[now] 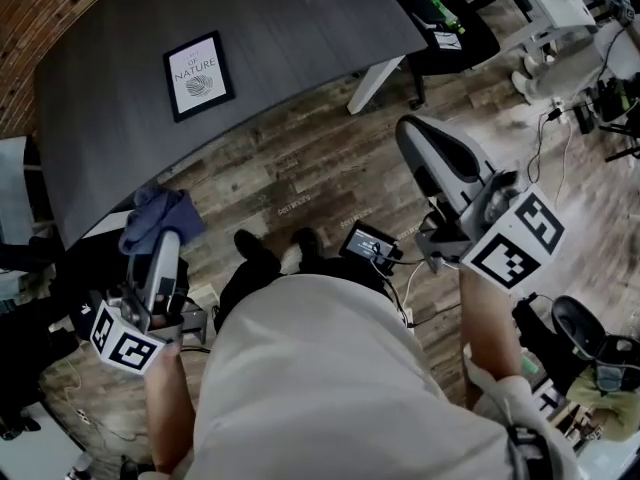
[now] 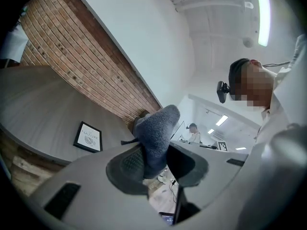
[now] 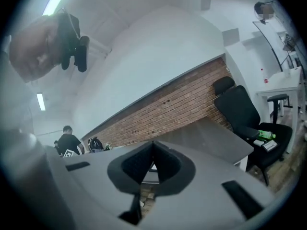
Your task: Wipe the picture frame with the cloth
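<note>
Left claw (image 2: pixel 152 159) clamps the cloth (image 2: pixel 156 128); right claw (image 3: pixel 153 164) closed, empty; picture frame (image 1: pixel 198 74) lies on grey table (image 1: pixel 300 28) by brick wall (image 1: pixel 40 3)

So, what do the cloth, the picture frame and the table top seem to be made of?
Cloth: soft blue-grey fabric, probably terry or microfibre; its surface looks nubby and it folds loosely.
Picture frame: thin matte black border, wood or plastic, I cannot tell which.
Table top: dark grey, matte, faint streaky grain, likely laminate.

Bright ceiling strip light (image 2: pixel 263 13), fisheye-warped edges, soft motion blur.
</note>
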`<state>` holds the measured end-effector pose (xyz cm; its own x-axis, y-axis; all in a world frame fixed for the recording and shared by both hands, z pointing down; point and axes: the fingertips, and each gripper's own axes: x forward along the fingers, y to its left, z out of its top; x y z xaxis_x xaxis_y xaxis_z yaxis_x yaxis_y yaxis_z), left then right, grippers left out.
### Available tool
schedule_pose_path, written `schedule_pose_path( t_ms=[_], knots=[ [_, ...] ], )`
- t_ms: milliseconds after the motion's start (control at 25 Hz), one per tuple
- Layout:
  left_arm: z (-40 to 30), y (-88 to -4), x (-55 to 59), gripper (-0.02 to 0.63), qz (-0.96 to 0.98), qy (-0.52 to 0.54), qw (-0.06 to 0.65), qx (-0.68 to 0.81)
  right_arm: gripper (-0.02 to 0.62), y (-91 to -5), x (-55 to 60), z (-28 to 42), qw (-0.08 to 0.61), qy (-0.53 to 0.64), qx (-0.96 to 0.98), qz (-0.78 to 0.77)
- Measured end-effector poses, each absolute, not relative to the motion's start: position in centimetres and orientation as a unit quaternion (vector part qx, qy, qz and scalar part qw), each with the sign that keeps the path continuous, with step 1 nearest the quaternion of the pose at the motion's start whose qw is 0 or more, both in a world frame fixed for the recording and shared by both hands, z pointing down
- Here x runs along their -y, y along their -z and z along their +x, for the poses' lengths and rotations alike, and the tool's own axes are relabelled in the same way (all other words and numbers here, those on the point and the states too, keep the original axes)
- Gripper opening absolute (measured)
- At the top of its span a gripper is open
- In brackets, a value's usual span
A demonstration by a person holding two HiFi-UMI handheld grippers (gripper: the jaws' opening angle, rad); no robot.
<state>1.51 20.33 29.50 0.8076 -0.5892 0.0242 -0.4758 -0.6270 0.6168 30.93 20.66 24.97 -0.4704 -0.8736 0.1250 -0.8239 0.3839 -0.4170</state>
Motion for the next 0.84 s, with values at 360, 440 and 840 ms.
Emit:
schedule_pose_path(
  t_ms=[360, 440, 840],
  knots=[
    [2.4, -28.5, -21.3, 0.114, 0.914, 0.078, 0.306, 0.255, 0.012, -22.6, -22.2, 32.6, 0.060, 0.167, -0.800, -0.573],
    [1.4, -28.8, -21.6, 0.114, 0.913, 0.080, 0.309, 0.254, 0.012, -20.8, -22.4, 33.2, 0.053, 0.142, -0.796, -0.586],
    [-5.0, -28.2, -23.9, 0.114, 0.907, 0.102, 0.316, 0.258, 0.012, -16.1, -24.2, 27.0, 0.016, 0.086, -0.807, -0.584]
  ],
)
